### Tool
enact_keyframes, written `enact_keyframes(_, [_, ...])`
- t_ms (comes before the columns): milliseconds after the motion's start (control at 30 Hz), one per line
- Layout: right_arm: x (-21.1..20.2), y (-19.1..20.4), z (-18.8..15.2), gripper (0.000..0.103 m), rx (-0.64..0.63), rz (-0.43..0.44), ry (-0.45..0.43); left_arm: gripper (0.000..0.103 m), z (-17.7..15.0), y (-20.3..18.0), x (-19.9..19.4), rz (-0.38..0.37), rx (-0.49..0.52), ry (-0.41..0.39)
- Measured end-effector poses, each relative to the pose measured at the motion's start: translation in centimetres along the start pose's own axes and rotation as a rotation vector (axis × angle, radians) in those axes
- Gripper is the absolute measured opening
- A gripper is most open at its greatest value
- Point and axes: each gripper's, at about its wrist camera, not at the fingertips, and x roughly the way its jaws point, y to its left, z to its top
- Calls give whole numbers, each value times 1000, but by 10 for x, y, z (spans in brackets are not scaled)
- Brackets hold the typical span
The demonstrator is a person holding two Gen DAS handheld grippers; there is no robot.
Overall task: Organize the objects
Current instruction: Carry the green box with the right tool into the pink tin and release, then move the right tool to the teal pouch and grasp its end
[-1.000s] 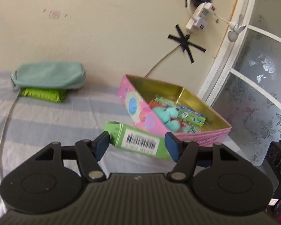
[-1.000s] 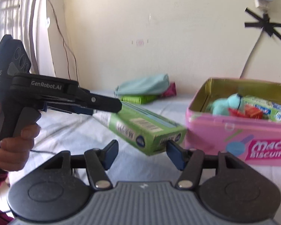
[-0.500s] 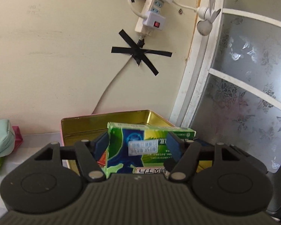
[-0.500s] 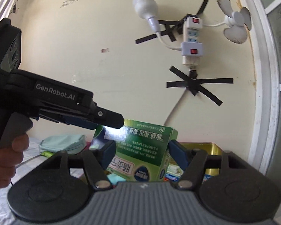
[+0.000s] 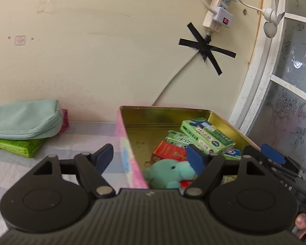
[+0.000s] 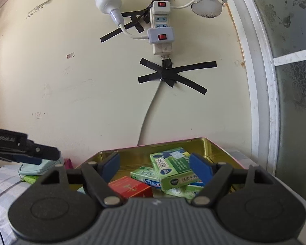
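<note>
The green box (image 6: pixel 171 168) now lies in the tin (image 6: pixel 214 145), both tools' jaws just opened, empty.

Tin (image 5: pixel 130 163): metal, its inner walls a glossy gold that mirrors the contents, its outer face printed pink. Green cartons (image 6: pixel 171 169) and red carton (image 6: pixel 130 187) inside it: smooth printed card with a slight sheen. Toy (image 5: pixel 169 173): soft teal plush, matt and fuzzy. Pouch (image 5: pixel 24 120): matt mint cloth. Pack (image 5: pixel 16 147) under it: shiny green plastic film. Sheet (image 5: pixel 51 153): striped matt cloth. Wall (image 5: pixel 91 51): matt cream paint, scuffed. Tape (image 6: pixel 173 75): black, faintly glossy. Power strip (image 6: pixel 161 30): smooth white plastic. Window (image 6: pixel 295 102): frosted, patterned glass in a chipped white frame. Left gripper (image 5: pixel 150 157): matt black plastic, ribbed body, blue pads.
</note>
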Motion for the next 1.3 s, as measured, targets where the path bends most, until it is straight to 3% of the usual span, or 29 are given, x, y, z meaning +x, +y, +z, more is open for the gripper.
enact_keyframes(233, [-11,7,-4,78,85,80,-11,80,-37,82,-30,256,-26,57])
enact_keyframes(367, [-22,39,-4,78,59,168,-11,80,-55,132,-40,402,-59,94])
enact_keyframes(500, [-30,87,-12,78,16,294,26,80,-62,166,-50,487,-89,95])
enact_keyframes(667, [-20,151,-30,78,-29,446,168,80,-62,186,-59,538,-119,57])
enact_keyframes(700, [-8,171,-30,78,-20,471,235,80,-63,190,-61,552,-131,45])
enact_keyframes(733, [-8,171,-30,78,-20,471,235,80,-64,194,-62,560,-149,39])
enact_keyframes(800, [21,197,-23,78,58,500,321,80,-66,203,-65,560,-210,32])
enact_keyframes(933, [65,221,-15,78,137,494,387,80,-68,210,-75,561,-272,-12])
enact_keyframes(1067, [143,244,-13,78,230,416,447,80,-67,214,-72,540,-299,-5])
enact_keyframes(1167, [197,252,-19,78,271,310,485,80,-67,221,-69,524,-331,12])
enact_keyframes(1300, [246,252,-29,79,323,247,532,81,-67,228,-68,512,-372,28])
